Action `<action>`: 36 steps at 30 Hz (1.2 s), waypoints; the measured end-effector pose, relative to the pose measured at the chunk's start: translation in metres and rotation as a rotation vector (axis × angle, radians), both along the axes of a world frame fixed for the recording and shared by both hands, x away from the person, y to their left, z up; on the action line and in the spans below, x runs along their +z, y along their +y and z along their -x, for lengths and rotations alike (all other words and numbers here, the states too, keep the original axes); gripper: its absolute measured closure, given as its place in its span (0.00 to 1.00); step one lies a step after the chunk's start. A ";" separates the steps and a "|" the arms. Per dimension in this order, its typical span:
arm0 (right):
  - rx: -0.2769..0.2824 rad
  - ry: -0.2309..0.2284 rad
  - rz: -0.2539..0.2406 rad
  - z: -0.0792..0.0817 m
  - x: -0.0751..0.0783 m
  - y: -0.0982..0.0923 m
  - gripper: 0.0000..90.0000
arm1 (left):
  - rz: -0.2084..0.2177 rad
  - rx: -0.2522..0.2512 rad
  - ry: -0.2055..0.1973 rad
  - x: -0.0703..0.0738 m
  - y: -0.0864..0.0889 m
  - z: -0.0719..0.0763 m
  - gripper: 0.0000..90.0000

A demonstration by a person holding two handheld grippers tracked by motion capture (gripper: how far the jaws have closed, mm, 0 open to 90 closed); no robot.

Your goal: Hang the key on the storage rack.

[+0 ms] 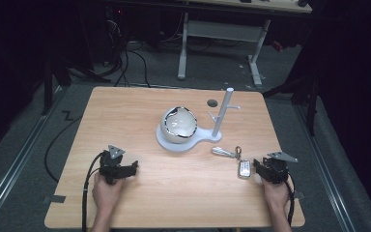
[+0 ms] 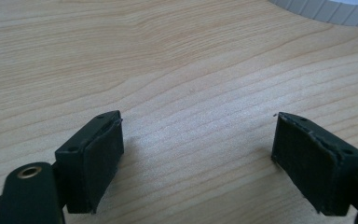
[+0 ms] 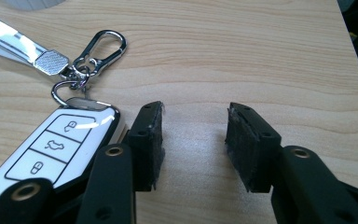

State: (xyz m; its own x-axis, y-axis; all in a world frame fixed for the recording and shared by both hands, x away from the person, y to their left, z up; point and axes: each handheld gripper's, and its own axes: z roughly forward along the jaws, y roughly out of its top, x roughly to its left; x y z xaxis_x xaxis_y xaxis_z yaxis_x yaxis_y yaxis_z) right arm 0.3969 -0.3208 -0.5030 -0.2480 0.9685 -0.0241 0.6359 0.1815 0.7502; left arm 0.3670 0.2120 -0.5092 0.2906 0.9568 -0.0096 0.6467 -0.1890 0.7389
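Note:
A white car key fob point(image 1: 244, 168) lies flat on the wooden table point(image 1: 140, 111) at the front right. It carries a ring, a silver carabiner point(image 3: 100, 49) and a striped strap point(image 1: 223, 152). My right gripper point(image 1: 257, 164) rests just right of the fob. In the right gripper view its jaws point(image 3: 195, 140) stand open over bare wood, and the fob point(image 3: 60, 144) lies outside the left jaw, close beside it. At the front left my left gripper point(image 1: 134, 166) sits low on the table, and its own view shows it point(image 2: 198, 154) wide open with only wood between the pads.
A white stand point(image 1: 222, 113) with short pegs rises from a round white base point(image 1: 174, 143) at mid-table. A cracked, pale round shell point(image 1: 178, 124) sits on that base. A small dark hole point(image 1: 212, 103) marks the tabletop behind it. The base's rim point(image 2: 326, 9) shows far ahead of the left gripper.

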 end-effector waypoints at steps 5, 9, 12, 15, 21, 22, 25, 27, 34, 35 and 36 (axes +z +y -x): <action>0.031 -0.022 -0.017 0.006 0.003 0.003 0.67 | 0.000 0.000 0.000 0.000 0.000 0.000 0.19; 0.045 -0.033 -0.032 0.008 0.007 0.003 0.67 | 0.000 0.000 0.000 0.000 0.000 0.000 0.19; 0.057 -0.035 -0.065 0.011 0.010 0.003 0.67 | 0.000 0.000 0.000 0.000 0.000 0.000 0.19; 0.078 -0.032 -0.101 0.011 0.012 0.007 0.65 | 0.000 0.000 0.000 0.000 0.000 0.000 0.19; 0.109 -0.026 -0.114 0.011 0.013 0.015 0.63 | -0.001 -0.001 0.000 0.000 0.000 0.000 0.19; 0.115 -0.027 -0.110 0.010 0.013 0.018 0.63 | 0.000 0.000 0.000 0.000 0.000 0.000 0.19; 0.136 -0.031 -0.099 0.008 0.014 0.026 0.64 | 0.000 0.000 0.000 0.000 0.000 0.000 0.19; 0.144 -0.033 -0.093 0.007 0.015 0.028 0.64 | 0.000 0.000 0.000 0.000 0.000 0.000 0.19; 0.201 -0.030 -0.040 -0.002 0.018 0.045 0.70 | 0.000 0.000 0.000 0.000 0.000 0.000 0.19; 0.201 -0.030 -0.040 -0.002 0.018 0.045 0.70 | 0.000 0.000 0.000 0.000 0.000 0.000 0.19; 0.212 -0.013 -0.021 -0.005 0.017 0.049 0.72 | -0.001 0.000 0.000 0.000 0.000 0.000 0.19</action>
